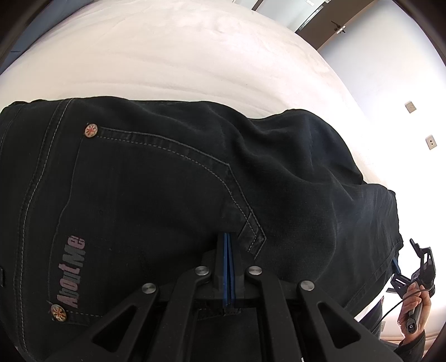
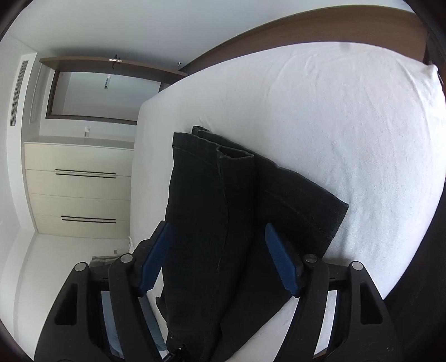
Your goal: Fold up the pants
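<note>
Black jeans (image 1: 167, 178) lie on a white bed (image 1: 167, 50). In the left wrist view the back pocket shows, with "About Me" lettering (image 1: 71, 274) and metal rivets. My left gripper (image 1: 227, 236) is shut, its blue pads pressed together with their tips buried in a pinch of fabric by the pocket's corner. In the right wrist view the folded legs (image 2: 217, 200) stretch away to their hems (image 2: 211, 144). My right gripper (image 2: 218, 226) stands open, and the leg fabric runs between its blue pads (image 2: 156, 259) without touching them. A hand (image 1: 415, 306) holds that gripper at the jeans' right edge.
The bed's left edge (image 2: 136, 167) drops to the floor beside a cream chest of drawers (image 2: 78, 183). A wooden headboard (image 2: 306, 25) runs along the far side. A doorway (image 2: 106, 92) opens beyond the drawers. White sheet spreads to the right of the jeans.
</note>
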A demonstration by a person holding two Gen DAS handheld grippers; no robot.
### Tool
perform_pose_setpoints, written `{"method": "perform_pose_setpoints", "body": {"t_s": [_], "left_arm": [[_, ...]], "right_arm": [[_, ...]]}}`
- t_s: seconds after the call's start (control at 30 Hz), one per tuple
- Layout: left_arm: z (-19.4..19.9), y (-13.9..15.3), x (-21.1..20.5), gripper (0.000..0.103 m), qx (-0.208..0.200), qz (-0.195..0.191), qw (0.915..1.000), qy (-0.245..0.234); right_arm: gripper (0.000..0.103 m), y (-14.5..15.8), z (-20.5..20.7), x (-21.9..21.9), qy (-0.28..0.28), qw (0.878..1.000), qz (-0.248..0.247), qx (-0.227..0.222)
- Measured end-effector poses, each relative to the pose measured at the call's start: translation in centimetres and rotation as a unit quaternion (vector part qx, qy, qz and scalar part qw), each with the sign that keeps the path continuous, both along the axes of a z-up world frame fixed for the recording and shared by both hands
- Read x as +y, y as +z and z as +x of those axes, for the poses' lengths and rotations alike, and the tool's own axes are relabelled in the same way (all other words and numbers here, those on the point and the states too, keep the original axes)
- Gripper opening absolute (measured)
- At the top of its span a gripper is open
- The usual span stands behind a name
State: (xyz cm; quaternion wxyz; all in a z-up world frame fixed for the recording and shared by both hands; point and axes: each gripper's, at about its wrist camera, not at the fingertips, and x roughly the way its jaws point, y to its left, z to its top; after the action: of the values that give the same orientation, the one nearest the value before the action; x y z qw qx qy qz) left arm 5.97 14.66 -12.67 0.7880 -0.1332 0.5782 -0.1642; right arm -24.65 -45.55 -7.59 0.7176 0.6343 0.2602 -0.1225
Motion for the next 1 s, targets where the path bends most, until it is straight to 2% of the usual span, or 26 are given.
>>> {"method": "perform_pose_setpoints", "body": {"t_s": [0.17, 0.23, 0.3, 0.4, 0.43, 0.6, 0.67, 0.73, 0.8, 0.87, 1.0], "left_arm": [[-0.1, 0.0, 0.0, 0.004, 0.000, -0.001, 1.0000, 0.002], [0.0, 0.0, 0.1, 0.004, 0.000, -0.001, 1.0000, 0.002], [0.0, 0.0, 0.1, 0.004, 0.000, -0.001, 1.0000, 0.002], [0.0, 0.0, 0.1, 0.004, 0.001, -0.003, 1.0000, 0.002], [0.0, 0.0, 0.1, 0.004, 0.000, -0.003, 1.0000, 0.000], [0.3, 0.0, 0.5, 0.004, 0.000, -0.003, 0.9998, -0.017], [0.5, 0.0, 0.9, 0.005, 0.001, -0.005, 0.9997, -0.023], [0.8, 0.0, 1.3, 0.005, 0.003, -0.009, 0.9995, -0.029], [0.9, 0.0, 1.8, 0.005, 0.004, -0.007, 0.9992, -0.038], [1.1, 0.1, 2.2, 0.005, 0.005, -0.004, 0.9992, -0.040], [1.3, 0.2, 3.4, 0.005, 0.007, -0.004, 0.9992, -0.040]], "right_arm": [[0.052, -1.1, 0.4, -0.6, -0.016, 0.999, 0.030, -0.007], [0.036, -0.9, 0.8, -0.5, -0.014, 0.999, 0.032, -0.010], [0.027, -1.1, 1.9, -0.4, -0.004, 0.999, 0.035, -0.011], [0.005, -1.5, 3.3, 0.0, 0.003, 0.999, 0.038, -0.005], [0.003, -1.3, 3.5, 0.2, 0.006, 1.000, 0.031, 0.000], [0.002, 2.1, 1.4, 0.8, 0.003, 1.000, -0.001, -0.003], [0.002, 2.7, 0.1, 0.9, -0.003, 1.000, -0.006, 0.001], [0.002, 1.7, -0.8, 0.7, -0.006, 1.000, 0.000, 0.014], [0.002, -1.2, -1.8, 0.3, -0.027, 0.998, 0.033, 0.034], [0.001, -3.5, -2.7, 0.3, -0.047, 0.996, 0.079, 0.002], [0.004, -2.7, -2.8, 0.4, -0.051, 0.994, 0.094, -0.014]]}}
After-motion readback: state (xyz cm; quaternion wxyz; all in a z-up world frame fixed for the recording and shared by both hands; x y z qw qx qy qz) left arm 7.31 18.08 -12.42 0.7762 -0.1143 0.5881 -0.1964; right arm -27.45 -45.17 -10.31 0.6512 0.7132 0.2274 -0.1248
